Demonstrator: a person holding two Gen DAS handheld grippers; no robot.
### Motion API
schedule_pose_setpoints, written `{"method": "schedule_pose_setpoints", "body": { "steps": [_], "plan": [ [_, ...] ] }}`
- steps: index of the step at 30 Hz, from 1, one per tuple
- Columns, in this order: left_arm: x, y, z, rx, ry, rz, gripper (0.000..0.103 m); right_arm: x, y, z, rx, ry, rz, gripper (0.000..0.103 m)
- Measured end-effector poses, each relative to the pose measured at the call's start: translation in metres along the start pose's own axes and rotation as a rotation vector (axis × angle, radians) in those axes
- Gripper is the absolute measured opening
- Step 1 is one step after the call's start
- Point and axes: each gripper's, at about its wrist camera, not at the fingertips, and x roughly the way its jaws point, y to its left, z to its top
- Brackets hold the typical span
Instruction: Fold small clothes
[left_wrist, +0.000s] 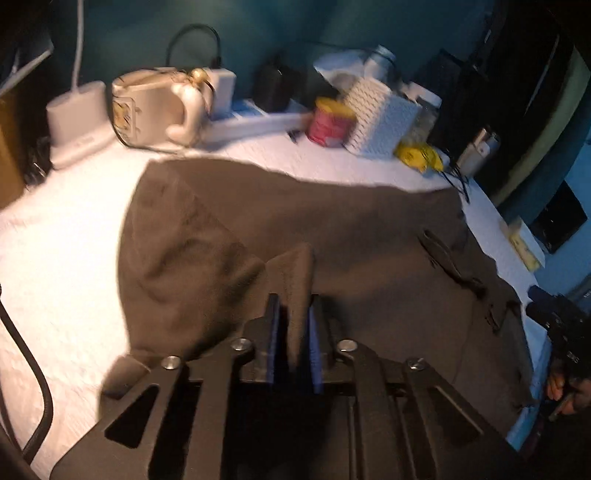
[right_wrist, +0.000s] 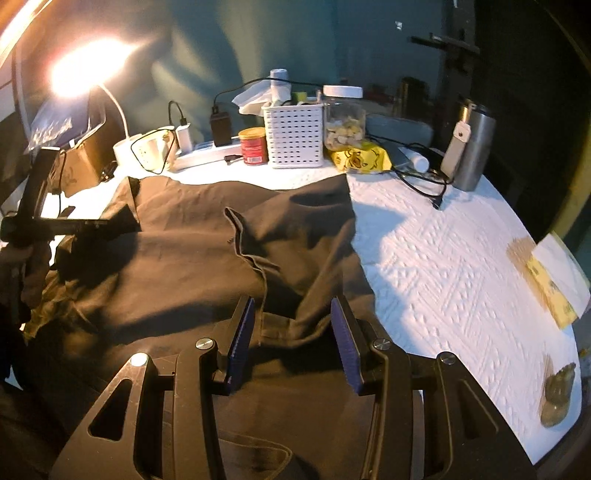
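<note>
White-covered tabletop (right_wrist: 443, 258) carries dark garment (left_wrist: 332, 229) spread centre; my left gripper (left_wrist: 295, 328) pinches a fabric fold at 6 o'clock, right gripper (right_wrist: 291, 332) gapes, unclamped, over the hem; next: clamp, carry fold across.

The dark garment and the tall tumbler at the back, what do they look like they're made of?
Dark garment: soft woven cloth, matte brown-black; it creases and shows stitched seams, probably cotton, though the weave is too blurred to say. Tall tumbler: likely stainless steel; brushed grey body with a dull sheen.
</note>
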Motion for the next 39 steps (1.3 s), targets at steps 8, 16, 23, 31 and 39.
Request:
{"method": "schedule_pose_setpoints", "body": {
  "steps": [8,16,23,31,39],
  "plan": [
    [-0.064,0.013,-0.022,0.015,-0.068,0.051,0.058,0.006,-0.003,-0.006,0.006,0.004,0.019,0.046],
    [-0.081,0.073,-0.042,-0.093,-0.171,0.087,0.071,0.009,0.010,-0.001,-0.021,0.002,0.043,0.046],
    [-0.055,0.080,-0.051,-0.171,-0.121,-0.075,0.071,0.007,0.017,-0.003,-0.027,0.011,0.035,0.046],
    [-0.056,0.034,-0.066,-0.055,-0.030,-0.238,0.071,0.003,0.015,-0.009,-0.021,0.015,0.021,0.046],
    [-0.076,0.003,-0.072,0.106,-0.042,-0.115,0.071,-0.001,0.013,-0.013,-0.015,0.011,0.014,0.046]
  ]
}}
